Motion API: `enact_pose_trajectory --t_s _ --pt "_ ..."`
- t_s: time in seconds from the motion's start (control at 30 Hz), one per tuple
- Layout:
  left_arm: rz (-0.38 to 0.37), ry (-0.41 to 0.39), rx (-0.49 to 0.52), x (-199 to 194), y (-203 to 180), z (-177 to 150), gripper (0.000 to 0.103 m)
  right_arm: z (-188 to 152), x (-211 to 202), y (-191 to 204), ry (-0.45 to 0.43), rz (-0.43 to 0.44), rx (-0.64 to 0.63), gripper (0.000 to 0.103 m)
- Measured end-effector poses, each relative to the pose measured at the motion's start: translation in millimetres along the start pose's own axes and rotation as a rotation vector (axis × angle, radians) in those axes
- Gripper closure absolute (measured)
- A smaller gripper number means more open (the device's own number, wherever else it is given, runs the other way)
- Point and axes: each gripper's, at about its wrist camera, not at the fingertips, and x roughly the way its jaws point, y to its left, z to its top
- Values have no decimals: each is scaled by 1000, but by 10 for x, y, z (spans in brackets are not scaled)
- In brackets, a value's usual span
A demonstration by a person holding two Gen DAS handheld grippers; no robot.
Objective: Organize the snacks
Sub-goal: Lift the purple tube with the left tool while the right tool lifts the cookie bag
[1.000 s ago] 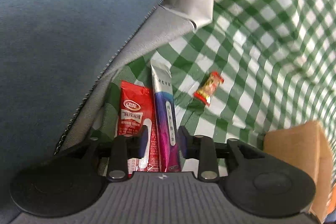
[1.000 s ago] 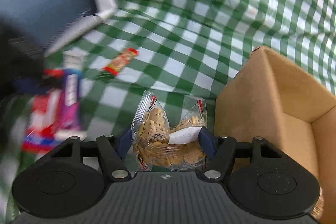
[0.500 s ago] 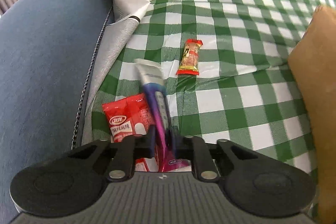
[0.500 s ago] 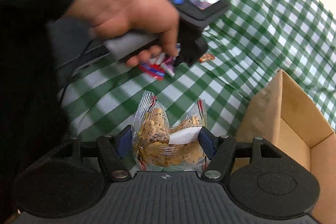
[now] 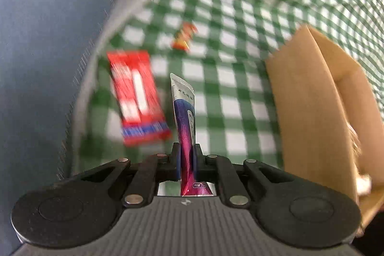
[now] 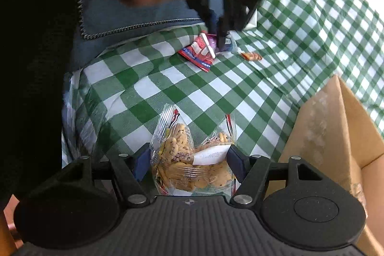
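Purple sachet (image 5: 186, 121) clamped between left hand-held gripper (image 5: 186, 155) fingers.

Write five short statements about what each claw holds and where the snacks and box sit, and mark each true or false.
1. The left claw is shut on the purple stick pack. True.
2. The right claw is empty. False: it grips the clear cracker bag.
3. The red packet lies on the checked cloth. True.
4. The cardboard box sits left of the cracker bag. False: it is to the right.
5. The small candy is inside the box. False: it lies on the cloth.
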Motion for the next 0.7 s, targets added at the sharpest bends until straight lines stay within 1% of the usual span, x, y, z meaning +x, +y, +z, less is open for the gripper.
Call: enact_pose_trajectory --t_s 0.07,0.13,0.2,0.33,0.47,0.6,0.7 --pt "-2 71 22 117 -35 -44 92 -7 48 -12 12 10 29 34" --pt "34 134 40 224 -39 -105 92 -25 81 -15 21 18 55 34" --pt "80 165 56 306 -79 -120 91 -31 85 -26 20 22 64 33" --pt "114 172 45 385 -112 -87 78 -40 91 -69 23 34 97 33" --pt "134 181 84 442 -198 -71 72 -56 126 -64 32 29 97 33" --pt "151 175 139 439 -207 -91 71 -65 154 -40 38 20 87 33" --pt "155 165 163 446 -222 -88 79 -66 150 -41 37 21 86 35"
